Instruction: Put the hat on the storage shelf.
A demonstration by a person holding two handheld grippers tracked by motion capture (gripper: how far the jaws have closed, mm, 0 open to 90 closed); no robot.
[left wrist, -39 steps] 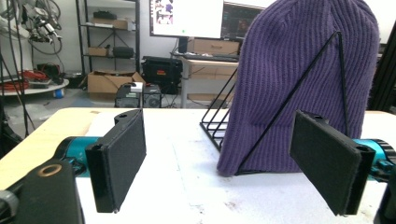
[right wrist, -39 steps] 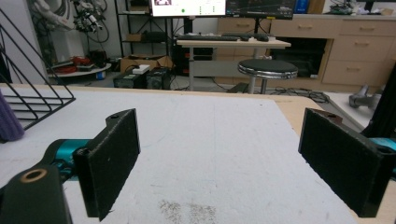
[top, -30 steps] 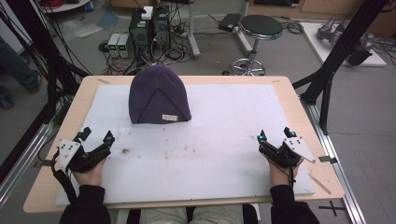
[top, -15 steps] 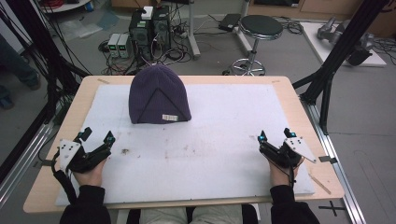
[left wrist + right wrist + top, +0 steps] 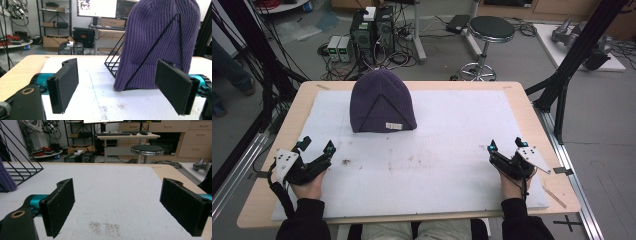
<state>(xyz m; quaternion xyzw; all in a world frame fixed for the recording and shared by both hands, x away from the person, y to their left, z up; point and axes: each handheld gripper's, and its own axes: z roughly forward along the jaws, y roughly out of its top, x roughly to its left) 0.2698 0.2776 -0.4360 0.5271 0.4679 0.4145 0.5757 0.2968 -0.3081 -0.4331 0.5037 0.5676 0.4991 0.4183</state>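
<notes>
A purple knitted beanie point(image 5: 381, 101) with a small white label is pulled over a black wire stand point(image 5: 113, 65) at the back left of the white mat point(image 5: 447, 130). In the left gripper view the beanie point(image 5: 155, 42) rises just ahead and to the right, the stand's wire frame crossing its front. My left gripper point(image 5: 316, 147) rests open near the mat's front left, nothing between its pads point(image 5: 63, 83). My right gripper point(image 5: 505, 145) rests open at the front right, its pads point(image 5: 183, 206) empty, with the stand point(image 5: 21, 171) and a bit of the beanie point(image 5: 6, 180) at far left.
The mat covers most of a wooden table point(image 5: 532, 115). Faint dark smudges point(image 5: 412, 160) mark the mat's middle. Beyond the table stand a round stool point(image 5: 492, 30), computer boxes point(image 5: 372, 27) with cables, and black frame posts point(image 5: 582, 55) at the right.
</notes>
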